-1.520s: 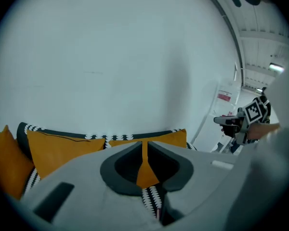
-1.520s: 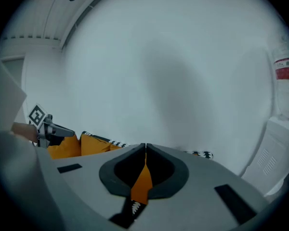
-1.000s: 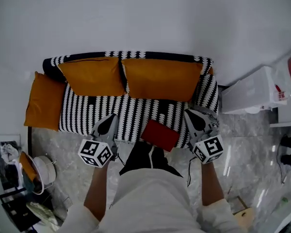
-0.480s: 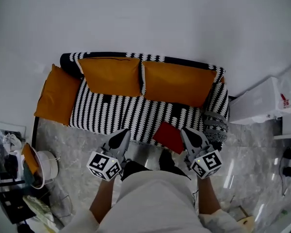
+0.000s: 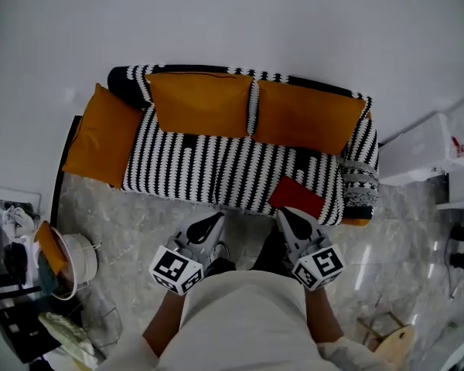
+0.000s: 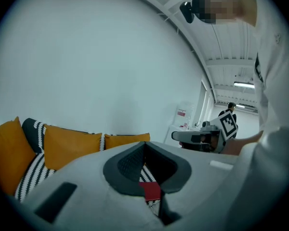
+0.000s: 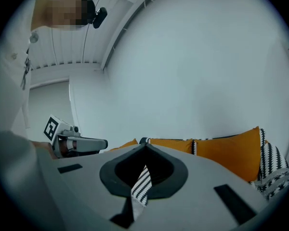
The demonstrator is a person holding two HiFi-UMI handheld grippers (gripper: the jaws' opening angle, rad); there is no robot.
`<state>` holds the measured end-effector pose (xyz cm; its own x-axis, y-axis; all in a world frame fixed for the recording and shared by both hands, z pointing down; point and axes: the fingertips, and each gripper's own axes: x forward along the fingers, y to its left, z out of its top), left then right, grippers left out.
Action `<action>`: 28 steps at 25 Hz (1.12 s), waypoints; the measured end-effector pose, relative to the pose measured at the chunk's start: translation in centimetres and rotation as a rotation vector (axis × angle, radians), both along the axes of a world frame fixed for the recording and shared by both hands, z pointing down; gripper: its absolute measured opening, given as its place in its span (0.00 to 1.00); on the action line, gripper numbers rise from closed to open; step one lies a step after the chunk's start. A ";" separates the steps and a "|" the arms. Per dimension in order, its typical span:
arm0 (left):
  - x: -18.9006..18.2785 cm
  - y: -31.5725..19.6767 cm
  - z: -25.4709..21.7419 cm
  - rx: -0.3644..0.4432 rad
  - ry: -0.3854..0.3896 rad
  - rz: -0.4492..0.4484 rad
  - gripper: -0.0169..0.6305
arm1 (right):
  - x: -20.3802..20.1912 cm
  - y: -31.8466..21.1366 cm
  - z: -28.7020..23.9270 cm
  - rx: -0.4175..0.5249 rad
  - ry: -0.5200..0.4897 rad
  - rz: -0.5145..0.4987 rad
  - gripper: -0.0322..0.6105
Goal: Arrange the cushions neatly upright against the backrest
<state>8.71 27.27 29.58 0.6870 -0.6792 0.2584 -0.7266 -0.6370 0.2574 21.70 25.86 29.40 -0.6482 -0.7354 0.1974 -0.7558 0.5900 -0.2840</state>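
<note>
Sofa (image 5: 216,168), viewed from above. At its left end an orange end cushion (image 5: 100,141) leans on the arm. A left backrest cushion (image 5: 201,103) and a right backrest cushion (image 5: 305,118) stand upright against the back. On the right front of the seat lies a flat red item (image 5: 296,198), possibly a book. My left gripper (image 5: 214,222) and my right gripper (image 5: 288,216) are before the sofa's front edge, each with jaws pressed together and holding nothing.
</note>
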 end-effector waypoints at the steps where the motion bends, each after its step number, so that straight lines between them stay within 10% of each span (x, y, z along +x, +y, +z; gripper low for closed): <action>1: -1.1 0.7 0.2 -0.004 0.006 0.000 0.05 | -1.7 1.0 0.1 -0.001 0.010 -0.014 0.06; 13: -8.8 8.1 1.2 -0.083 0.126 0.064 0.05 | -12.4 9.8 -0.1 -0.042 0.022 -0.002 0.06; 28: -7.8 10.4 0.3 -0.054 0.115 0.091 0.05 | -14.3 12.4 -0.1 -0.045 0.058 -0.051 0.06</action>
<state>0.96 37.66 29.84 0.7722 -0.6002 0.2085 -0.6303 -0.6818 0.3714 7.39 38.30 29.28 -0.6707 -0.6917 0.2679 -0.7415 0.6155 -0.2671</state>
